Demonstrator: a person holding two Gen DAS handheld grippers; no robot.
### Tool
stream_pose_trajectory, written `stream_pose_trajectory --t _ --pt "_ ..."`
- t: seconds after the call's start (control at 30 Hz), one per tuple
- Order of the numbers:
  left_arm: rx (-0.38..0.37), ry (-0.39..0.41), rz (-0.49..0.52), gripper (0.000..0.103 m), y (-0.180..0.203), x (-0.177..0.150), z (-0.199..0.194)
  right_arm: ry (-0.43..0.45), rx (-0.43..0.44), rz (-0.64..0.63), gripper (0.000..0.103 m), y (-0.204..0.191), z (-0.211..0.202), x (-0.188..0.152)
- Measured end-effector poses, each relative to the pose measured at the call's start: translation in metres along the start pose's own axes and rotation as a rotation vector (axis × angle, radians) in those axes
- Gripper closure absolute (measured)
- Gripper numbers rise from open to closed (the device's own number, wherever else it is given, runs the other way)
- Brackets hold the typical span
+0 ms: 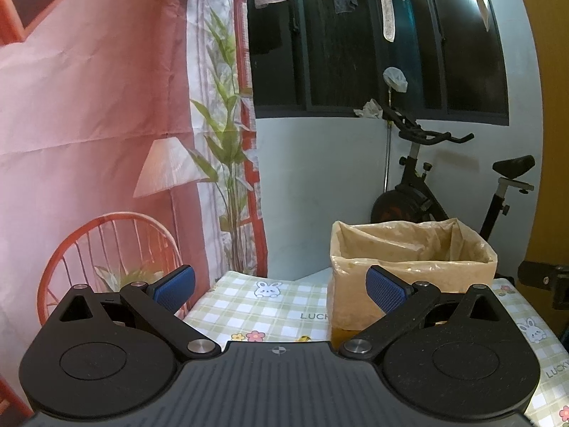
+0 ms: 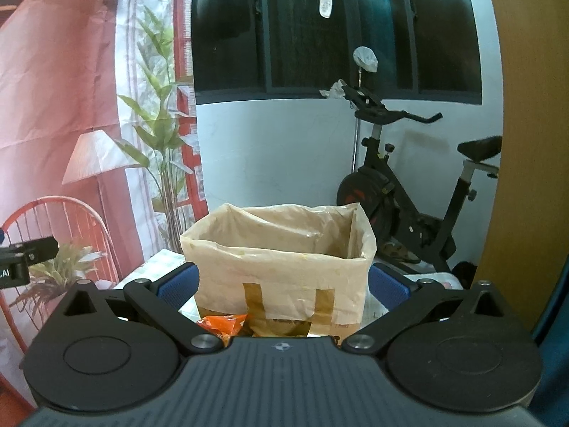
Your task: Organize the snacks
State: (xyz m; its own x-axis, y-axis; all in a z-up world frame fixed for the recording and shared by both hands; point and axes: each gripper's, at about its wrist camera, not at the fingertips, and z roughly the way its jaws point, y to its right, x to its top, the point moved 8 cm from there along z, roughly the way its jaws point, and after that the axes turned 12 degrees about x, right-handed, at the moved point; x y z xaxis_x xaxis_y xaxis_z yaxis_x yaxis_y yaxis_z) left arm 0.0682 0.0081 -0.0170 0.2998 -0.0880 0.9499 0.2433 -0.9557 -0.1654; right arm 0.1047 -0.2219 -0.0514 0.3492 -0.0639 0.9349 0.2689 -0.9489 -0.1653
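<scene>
A cardboard box lined with thin beige plastic stands on the table, straight ahead in the right wrist view, brown tape on its front. An orange snack packet lies at its foot, partly hidden by the gripper body. My right gripper is open, its blue pads on either side of the box front, nothing held. In the left wrist view the same box stands to the right. My left gripper is open over the checked tablecloth, to the box's left, holding nothing.
The tablecloth has rabbit and flower prints. Behind the table are a white wall, a dark window and an exercise bike. A printed backdrop with a lamp, chair and plant hangs at the left. A wooden panel is at the right.
</scene>
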Motion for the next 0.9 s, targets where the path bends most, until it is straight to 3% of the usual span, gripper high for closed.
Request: stream_pose_trajectory --t 0.53,0.8,0.9 --pt "-0.019 -0.016 0.001 0.000 0.001 -0.007 0.004 0.009 0.003 0.017 0.000 0.001 0.001 -0.005" --pt "-0.016 -0.051 0.000 0.000 0.003 -0.037 0.023 0.071 0.043 0.035 0.000 0.007 -0.001 -0.021" --pt "-0.023 -0.068 0.001 0.000 0.005 -0.054 0.032 0.057 0.055 0.052 0.000 0.011 0.006 -0.039"
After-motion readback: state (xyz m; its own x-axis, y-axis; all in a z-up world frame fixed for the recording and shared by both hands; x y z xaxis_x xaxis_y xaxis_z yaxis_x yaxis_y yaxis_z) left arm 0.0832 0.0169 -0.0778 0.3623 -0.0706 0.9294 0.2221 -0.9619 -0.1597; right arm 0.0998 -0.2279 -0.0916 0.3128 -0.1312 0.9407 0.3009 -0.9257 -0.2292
